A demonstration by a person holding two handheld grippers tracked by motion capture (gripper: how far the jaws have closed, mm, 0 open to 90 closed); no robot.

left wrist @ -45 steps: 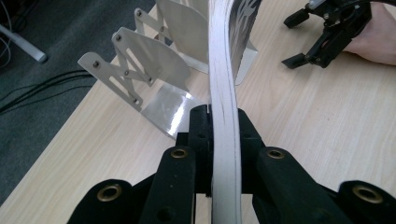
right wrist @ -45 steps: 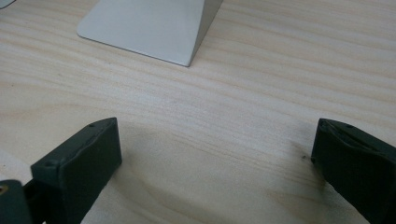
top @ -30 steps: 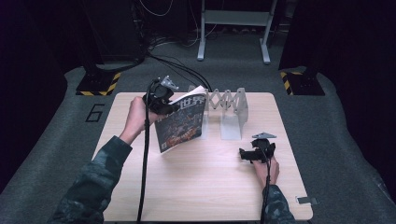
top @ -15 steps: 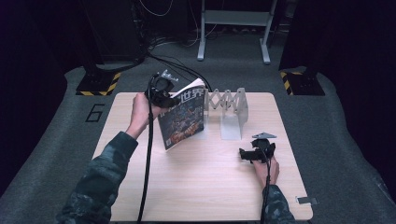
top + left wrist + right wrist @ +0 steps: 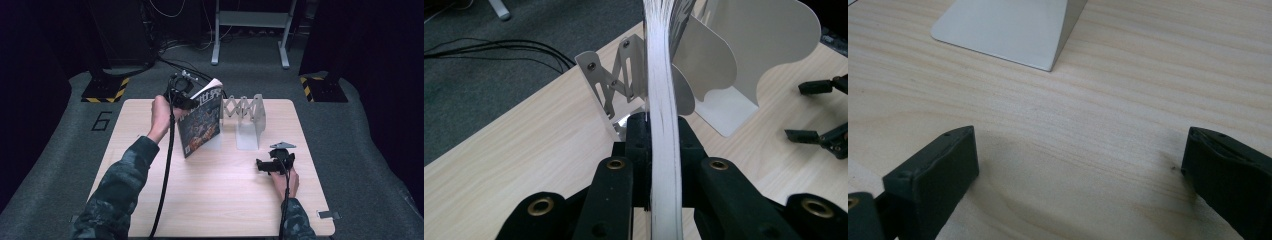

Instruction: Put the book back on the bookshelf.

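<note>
Pale wood grain is running across the surface (image 5: 220, 200), which is sitting in the lower middle of the high view on grey carpet with dark walls around it. Nearest the bottom edge, at lower right, the person's right hand (image 5: 284, 181) is resting on the wood and holding the right hand-held gripper (image 5: 261, 164), whose jaws are standing released and wide apart with nothing between them; in the right gripper view the two black jaws are rising from the lower corners with bare wood between them, and the flat foot of the metal book stand (image 5: 1008, 30) is lying at the top of that frame. Farther up, left of centre in the high view, the magazine (image 5: 200, 125) is being held upright and tilted, its lower corner looking close to the surface just left of the book stand (image 5: 247, 120), though whether it is touching the wood I cannot tell. At its upper left corner the left hand-held gripper (image 5: 187, 102) is clenched on it, with the left hand (image 5: 162, 115) behind. In the left gripper view the magazine's (image 5: 664, 125) white page edges are running up the middle of the frame, pinched between the black jaws, with the stand's (image 5: 744, 65) scissor-linked plates beyond it. At the far top, cables and a metal frame's legs (image 5: 250, 35) are lying on the floor.
</note>
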